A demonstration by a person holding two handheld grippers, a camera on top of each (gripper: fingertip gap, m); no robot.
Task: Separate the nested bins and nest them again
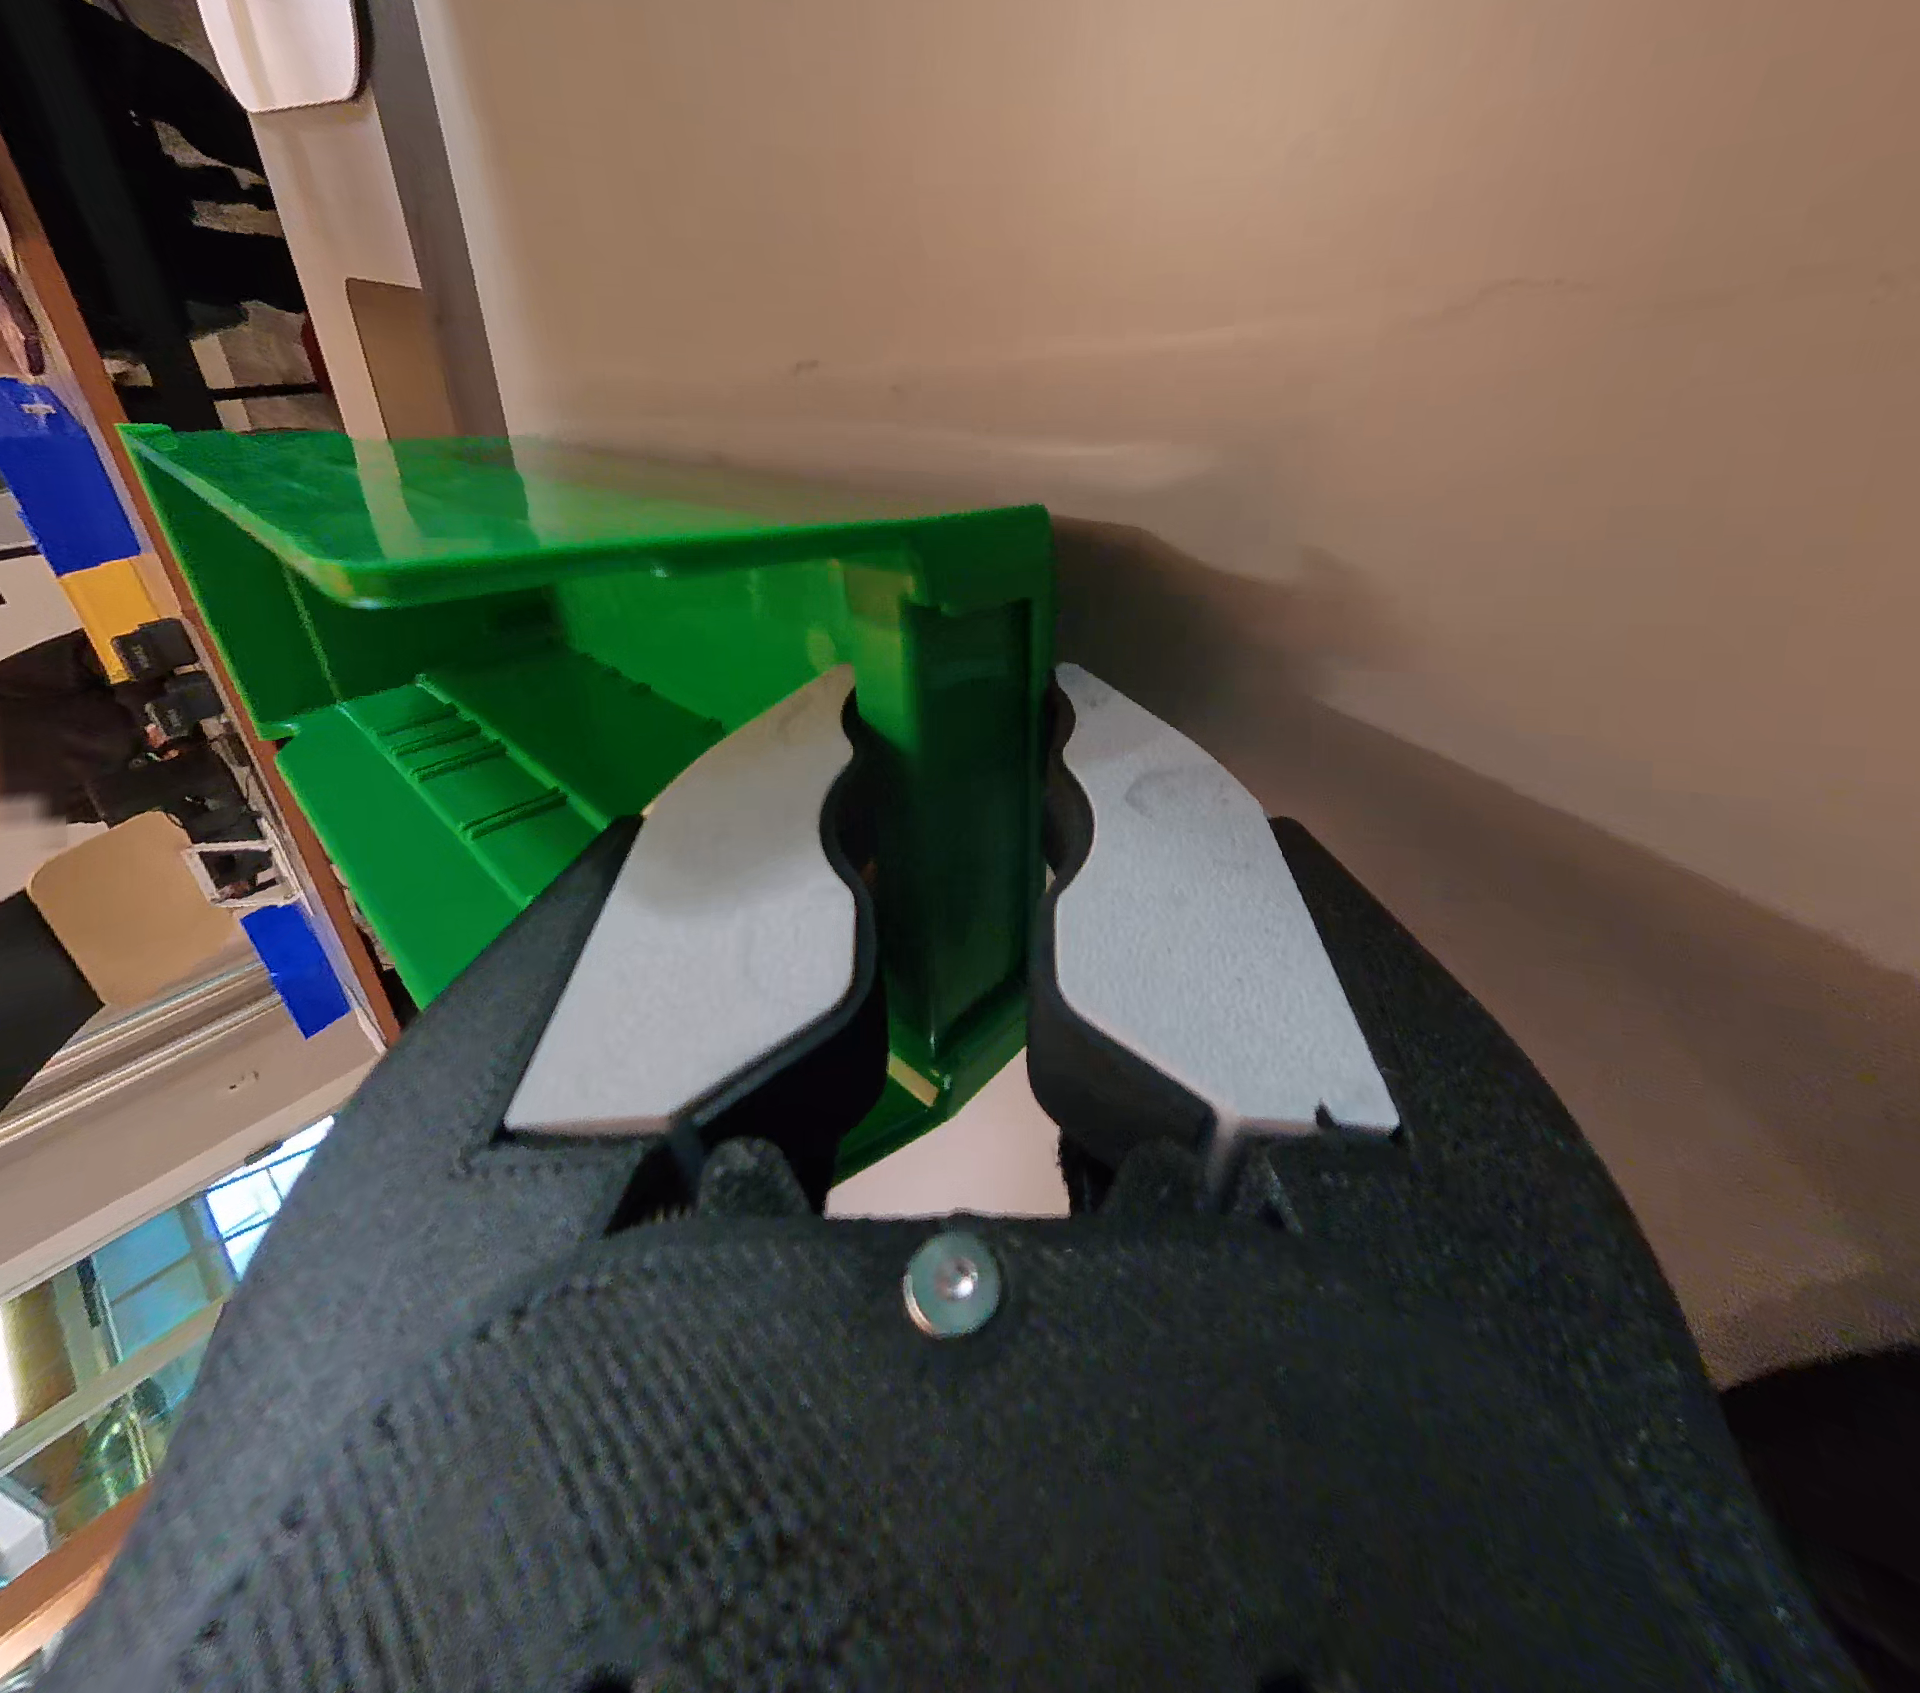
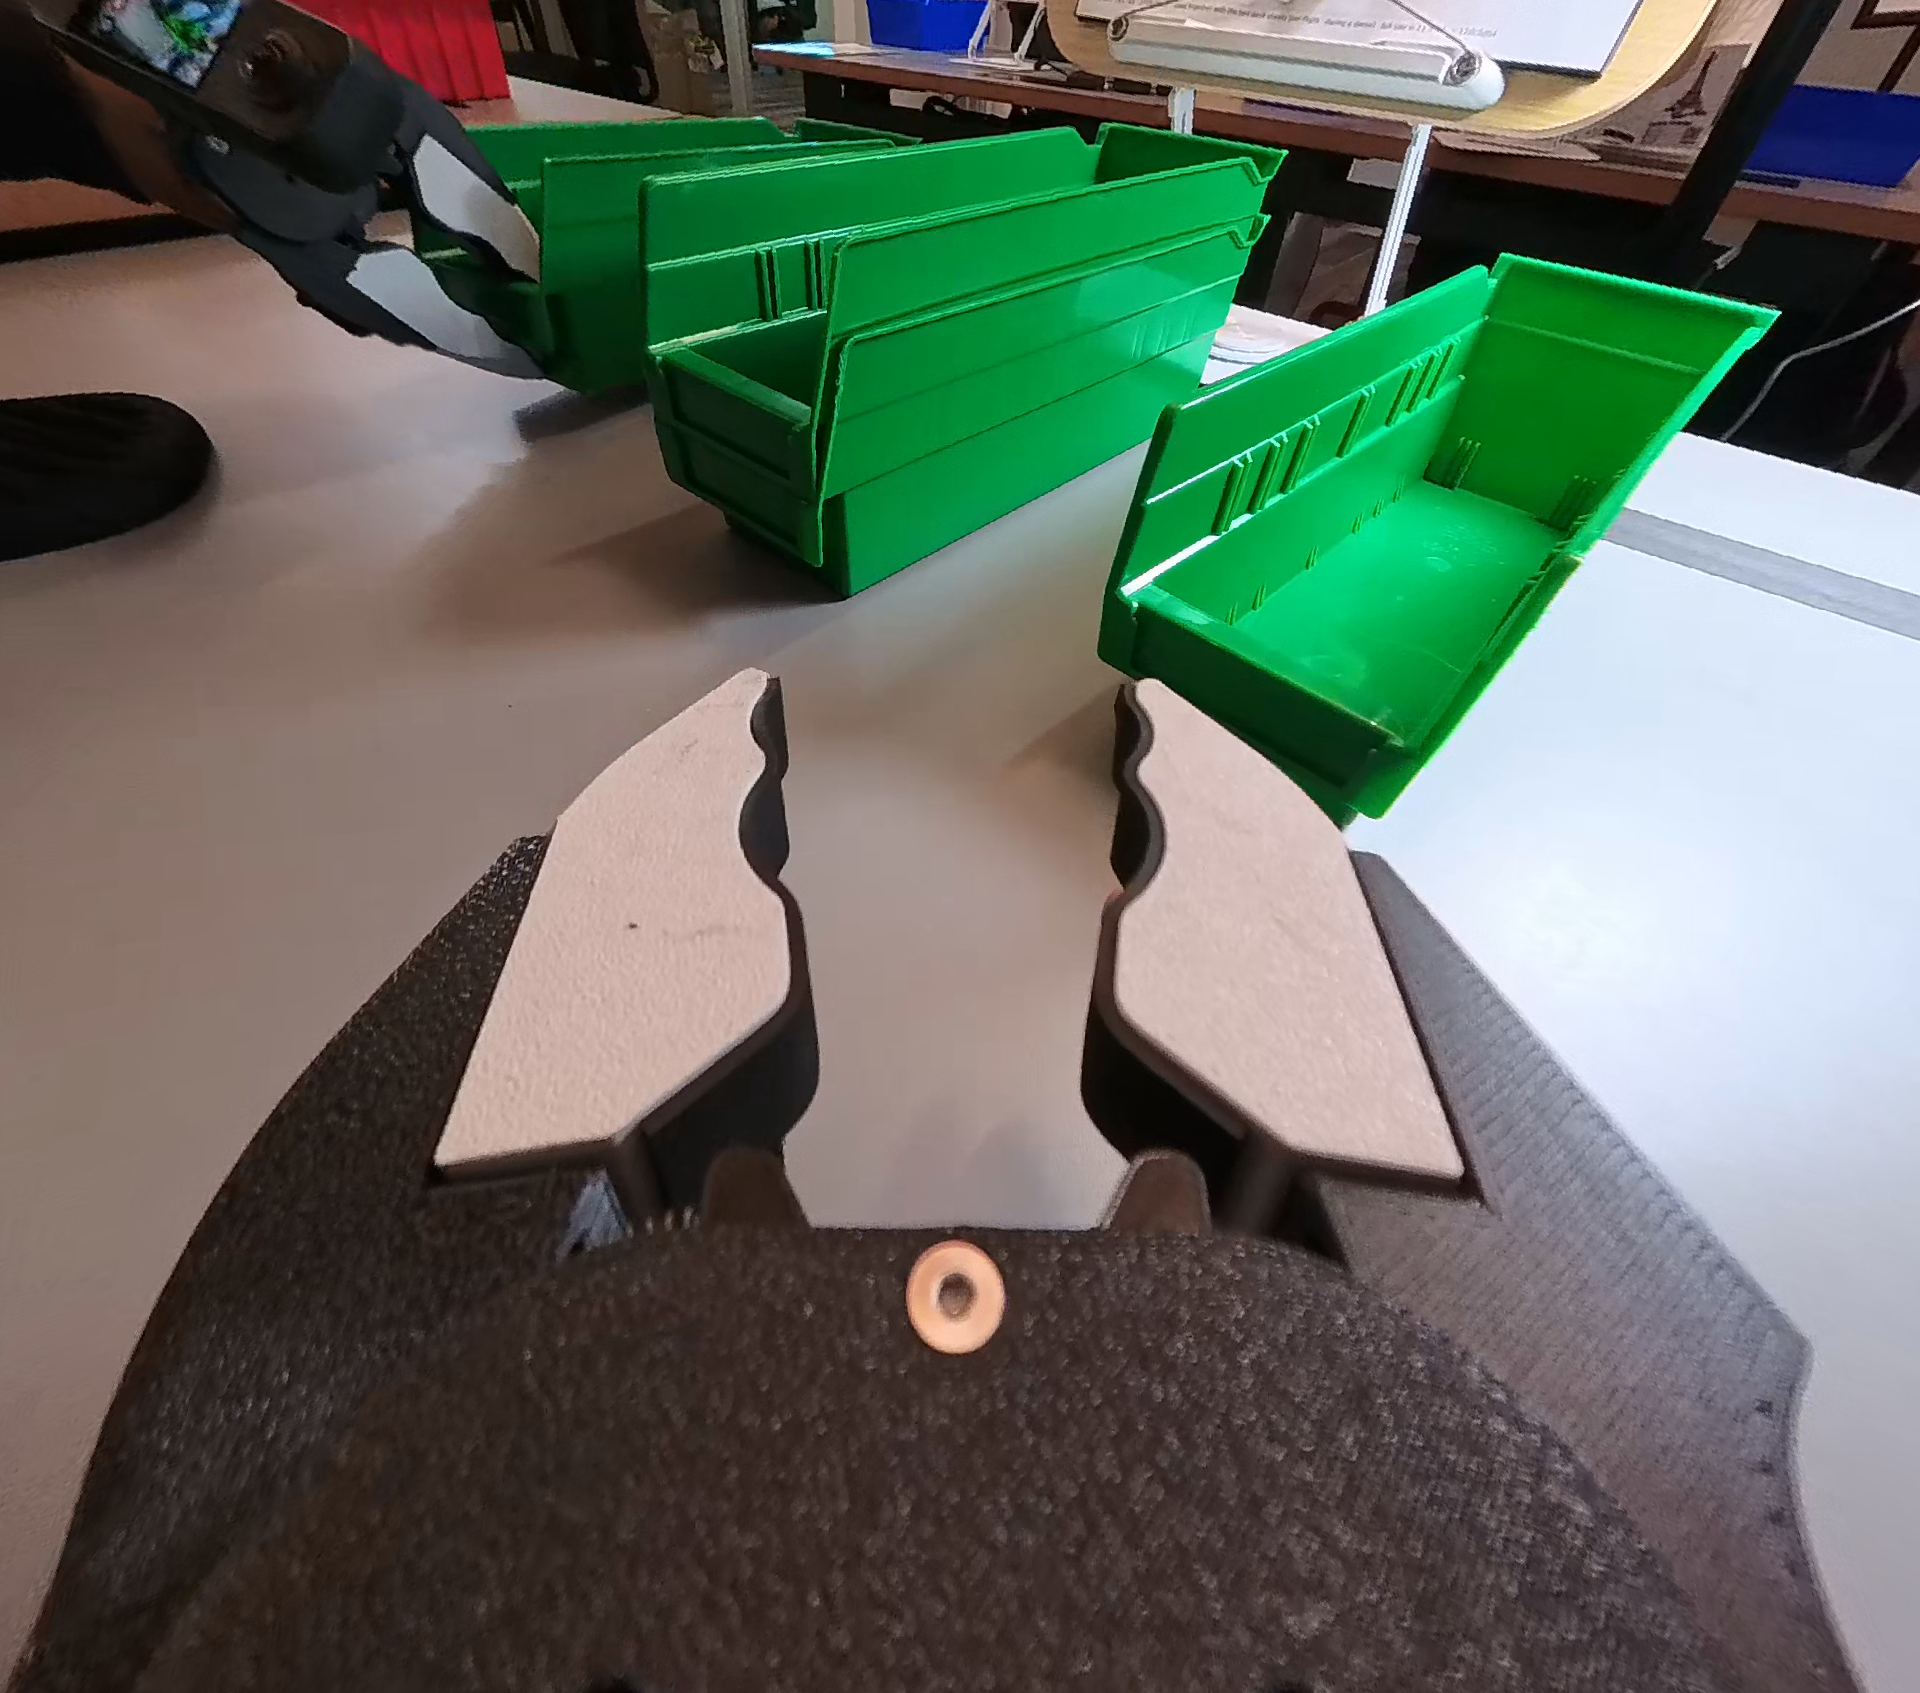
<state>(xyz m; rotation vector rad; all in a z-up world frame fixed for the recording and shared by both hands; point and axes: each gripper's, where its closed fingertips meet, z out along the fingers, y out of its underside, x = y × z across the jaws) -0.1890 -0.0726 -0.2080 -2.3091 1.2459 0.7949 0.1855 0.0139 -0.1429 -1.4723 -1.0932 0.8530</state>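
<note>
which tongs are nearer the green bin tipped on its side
Right. The right tongs sit open just in front of the tipped bin; the left tongs grip another bin beyond the nested stack.

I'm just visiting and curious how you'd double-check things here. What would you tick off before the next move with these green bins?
1. Left gripper has a firm hold: ok, shut on the end wall of the left bin.
2. Right gripper free to grasp: ok, open and empty above the table.
3. Middle stack fully separated: not ok, one bin sits nested in another.
4. Right bin sitting flat: not ok, it is tilted.
5. Left bin lifted off the table: cannot tell, though a shadow shows beneath its near end.
6. Free table between stack and right bin: ok, a gap shows.
</note>
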